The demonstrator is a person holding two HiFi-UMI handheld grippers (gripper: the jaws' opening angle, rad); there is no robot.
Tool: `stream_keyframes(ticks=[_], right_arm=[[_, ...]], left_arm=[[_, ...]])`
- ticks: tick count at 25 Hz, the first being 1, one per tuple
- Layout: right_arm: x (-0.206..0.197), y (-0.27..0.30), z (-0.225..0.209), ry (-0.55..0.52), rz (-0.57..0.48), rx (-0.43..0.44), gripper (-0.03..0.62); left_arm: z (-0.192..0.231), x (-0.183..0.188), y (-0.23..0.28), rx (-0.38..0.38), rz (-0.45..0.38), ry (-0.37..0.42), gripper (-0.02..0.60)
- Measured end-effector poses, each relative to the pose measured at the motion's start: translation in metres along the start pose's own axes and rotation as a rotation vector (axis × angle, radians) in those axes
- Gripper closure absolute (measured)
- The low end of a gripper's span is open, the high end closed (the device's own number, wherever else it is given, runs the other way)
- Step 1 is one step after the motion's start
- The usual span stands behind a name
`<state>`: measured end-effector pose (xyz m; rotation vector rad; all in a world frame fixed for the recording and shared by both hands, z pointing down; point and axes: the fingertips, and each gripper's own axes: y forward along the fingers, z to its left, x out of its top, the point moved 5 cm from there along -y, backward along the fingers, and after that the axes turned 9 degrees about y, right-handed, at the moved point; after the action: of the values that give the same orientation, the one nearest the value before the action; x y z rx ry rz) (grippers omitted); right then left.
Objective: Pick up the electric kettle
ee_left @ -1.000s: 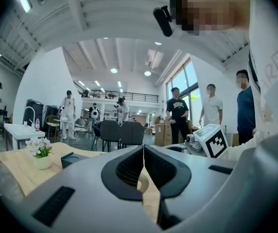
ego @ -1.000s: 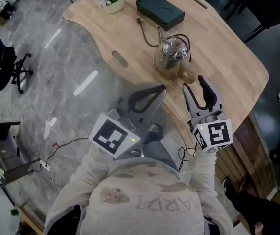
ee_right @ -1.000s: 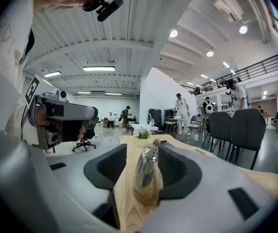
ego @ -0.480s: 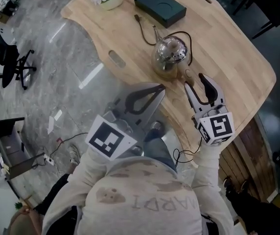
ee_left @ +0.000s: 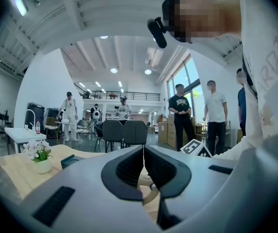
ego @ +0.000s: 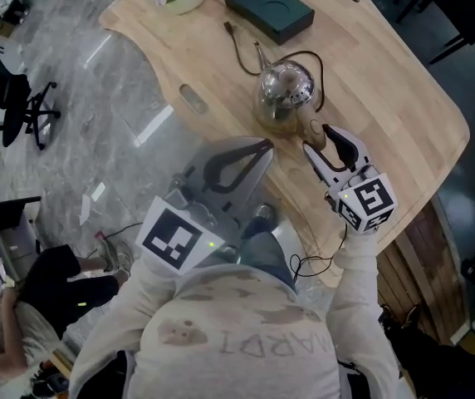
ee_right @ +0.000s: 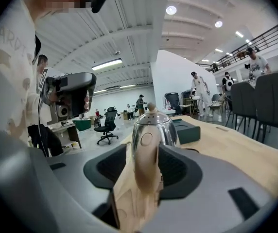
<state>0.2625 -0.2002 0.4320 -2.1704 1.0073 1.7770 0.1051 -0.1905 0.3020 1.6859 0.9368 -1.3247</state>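
Kettle [ego: 286, 90] is set mid-table [ego: 387, 81], just beyond the right gripper [ego: 330, 145]. Its lower body is hidden behind its pale wooden handle [ee_right: 146, 164] in the right gripper view. Body: rounded polished steel, knobbed lid. Right jaws are held apart, handle between them. Left gripper [ego: 242, 158]: clenched, empty, at the near edge.

electric kettle [ego: 286, 90] | shiny steel, wooden handle [ego: 315, 128] | upright, lid on | on wooden table [ego: 387, 73]

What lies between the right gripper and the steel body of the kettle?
Only the wooden handle of the kettle: in the right gripper view it stands between the open jaws of the right gripper.
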Motion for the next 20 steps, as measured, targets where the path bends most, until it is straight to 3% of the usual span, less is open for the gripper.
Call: stream_keyframes(ticks=[20], right_arm=[[-0.018, 0.03, 0.001, 0.011, 0.201, 0.394, 0.402]], left_arm=[[0.017, -0.013, -0.009, 0.036, 0.046, 0.015, 0.568]])
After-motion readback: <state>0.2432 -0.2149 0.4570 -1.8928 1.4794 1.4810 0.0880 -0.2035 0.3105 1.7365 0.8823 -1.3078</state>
